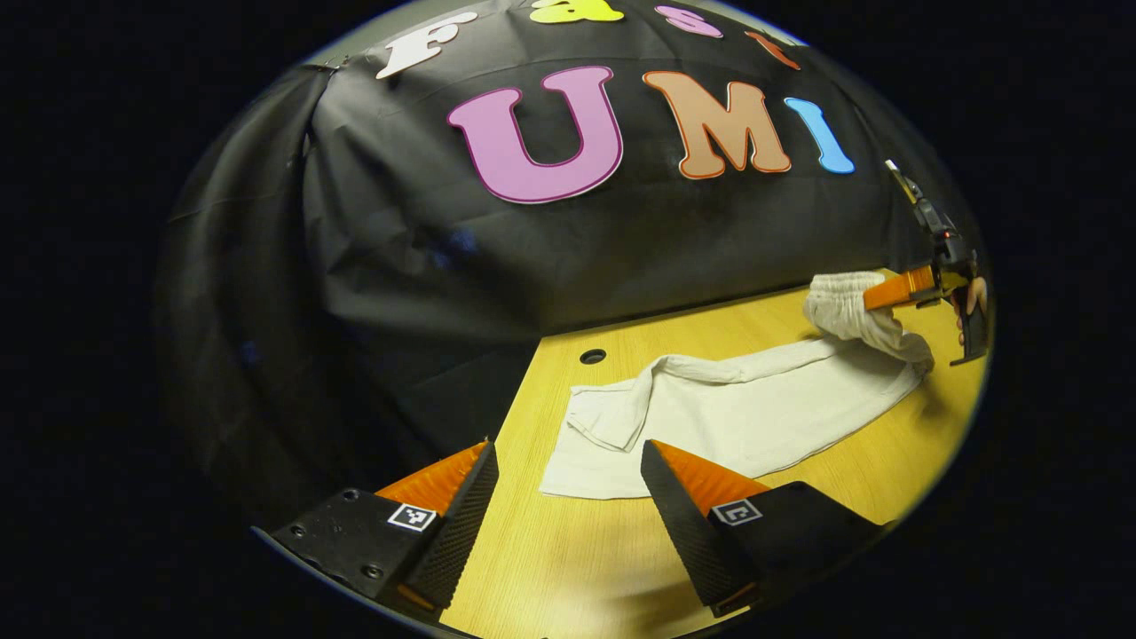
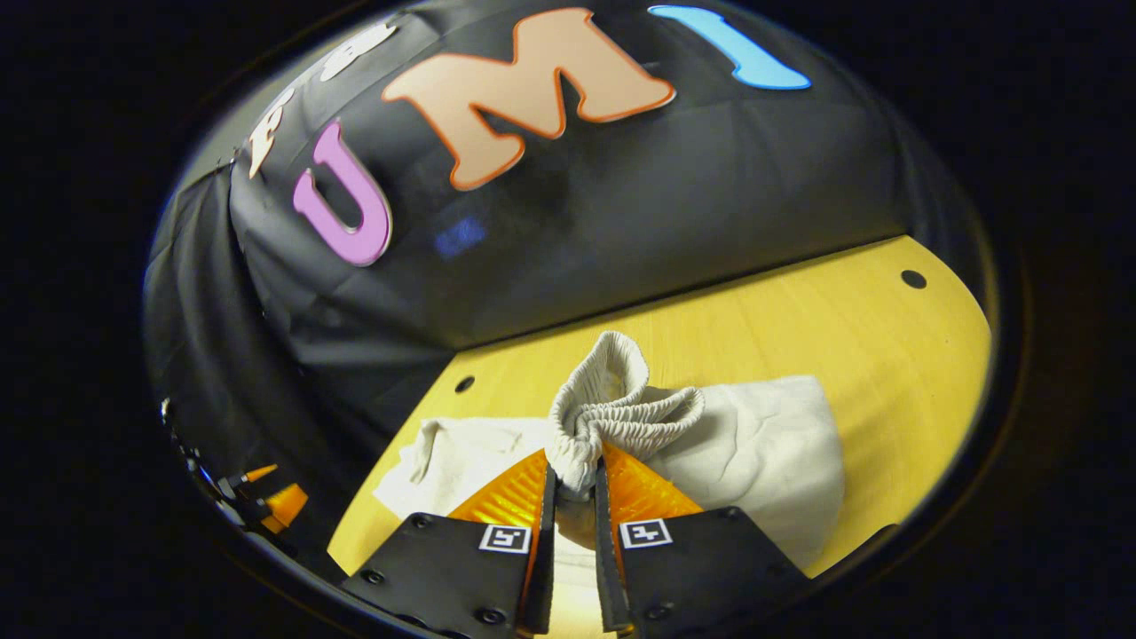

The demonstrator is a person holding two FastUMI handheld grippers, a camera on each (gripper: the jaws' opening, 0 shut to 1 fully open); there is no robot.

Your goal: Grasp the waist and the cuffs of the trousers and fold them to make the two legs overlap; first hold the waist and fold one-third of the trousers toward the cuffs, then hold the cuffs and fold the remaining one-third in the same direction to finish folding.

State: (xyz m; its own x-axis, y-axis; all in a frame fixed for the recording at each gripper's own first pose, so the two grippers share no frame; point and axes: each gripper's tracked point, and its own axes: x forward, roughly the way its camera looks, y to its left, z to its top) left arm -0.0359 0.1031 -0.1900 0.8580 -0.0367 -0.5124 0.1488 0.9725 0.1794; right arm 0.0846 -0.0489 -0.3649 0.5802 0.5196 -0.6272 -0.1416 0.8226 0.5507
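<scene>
White trousers (image 1: 737, 413) lie on the yellow wooden table (image 1: 577, 559), cuffs near my left gripper, waist at the far right. My left gripper (image 1: 568, 461) hangs open just above the cuff end, nothing between its fingers. In the left gripper view the right gripper (image 1: 874, 297) holds the elastic waist (image 1: 843, 306) lifted off the table. In the right gripper view my right gripper (image 2: 575, 475) is shut on the gathered waistband (image 2: 612, 413), which bunches up above the fingertips. The rest of the trousers (image 2: 763, 453) spreads behind it.
The black cloth wall rises right behind the table's far edge. Small round holes (image 1: 592, 356) (image 2: 912, 279) sit in the tabletop near that edge. The table's left edge drops off beside the cuffs. A hand (image 1: 974, 297) holds the right gripper.
</scene>
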